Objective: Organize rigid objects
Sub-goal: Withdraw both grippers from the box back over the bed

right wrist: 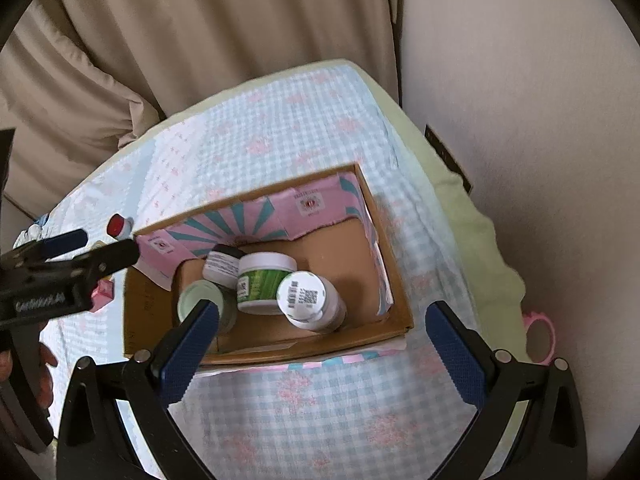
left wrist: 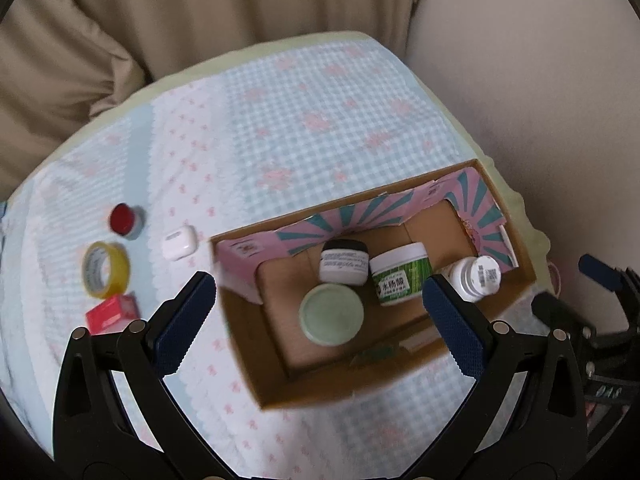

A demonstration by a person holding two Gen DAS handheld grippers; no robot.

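Currently: cardboard box [left wrist: 256, 360] holds four jars [left wrist: 402, 278]. Beside its left wall: earbud case [left wrist: 179, 242], tape roll [left wrist: 106, 273]. Left gripper [left wrist: 320, 320] and right gripper [right wrist: 320, 344] both gape empty above the box.

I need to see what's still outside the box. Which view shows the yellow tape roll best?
The left wrist view: the yellow tape roll lies fully visible on the checked cloth, left of the box. In the right wrist view the left gripper covers that spot, so the roll can't be made out.
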